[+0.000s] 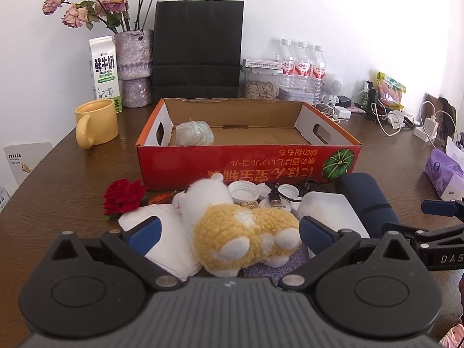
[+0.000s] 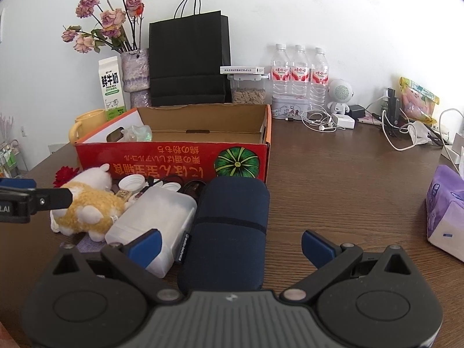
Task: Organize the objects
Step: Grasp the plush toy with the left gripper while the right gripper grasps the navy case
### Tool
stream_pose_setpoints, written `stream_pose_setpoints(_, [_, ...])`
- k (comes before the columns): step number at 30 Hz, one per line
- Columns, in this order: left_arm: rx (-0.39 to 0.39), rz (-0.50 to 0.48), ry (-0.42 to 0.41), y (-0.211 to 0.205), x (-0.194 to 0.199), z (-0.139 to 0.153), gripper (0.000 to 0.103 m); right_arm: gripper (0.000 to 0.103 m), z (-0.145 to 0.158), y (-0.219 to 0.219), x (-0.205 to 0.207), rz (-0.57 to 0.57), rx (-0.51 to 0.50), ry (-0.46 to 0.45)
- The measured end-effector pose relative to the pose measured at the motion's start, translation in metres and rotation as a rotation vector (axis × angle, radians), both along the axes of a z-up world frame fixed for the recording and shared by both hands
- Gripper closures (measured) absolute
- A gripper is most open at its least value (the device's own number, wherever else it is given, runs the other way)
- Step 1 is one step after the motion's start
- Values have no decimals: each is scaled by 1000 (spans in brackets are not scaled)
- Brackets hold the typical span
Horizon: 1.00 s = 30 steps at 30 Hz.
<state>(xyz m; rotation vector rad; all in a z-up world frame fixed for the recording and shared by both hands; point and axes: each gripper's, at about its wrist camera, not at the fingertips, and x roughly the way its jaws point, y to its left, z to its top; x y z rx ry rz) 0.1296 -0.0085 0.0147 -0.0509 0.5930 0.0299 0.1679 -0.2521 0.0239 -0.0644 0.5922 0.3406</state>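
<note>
Fingers of the left gripper [image 1: 229,232] are standing wide apart on both sides of the white and yellow plush animal [image 1: 240,232], which is lying on a white folded cloth [image 1: 162,232]; I cannot tell if the blue pads are touching it. The right gripper [image 2: 230,246] is also spread wide, holding nothing, its fingers reaching around the near end of the dark navy soft case [image 2: 229,223]. A translucent plastic container [image 2: 156,217] is lying just beside the case. Behind them the red cardboard box [image 1: 246,162] is sitting open, with a clear crumpled plastic bag [image 1: 194,133] inside. To the right, the brown wooden table [image 2: 348,179] is offering free room until the purple tissue pack [image 2: 446,208].
</note>
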Motion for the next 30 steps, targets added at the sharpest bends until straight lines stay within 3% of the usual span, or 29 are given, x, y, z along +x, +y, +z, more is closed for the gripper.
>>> stream_pose_setpoints(14, [38,17,58,-21,27,-12,0,0,-13,-5,11,-1,1,28])
stream_pose_setpoints(30, [70,102,20,-34,35,-34,0,0,-19,9,24,2,-32,42])
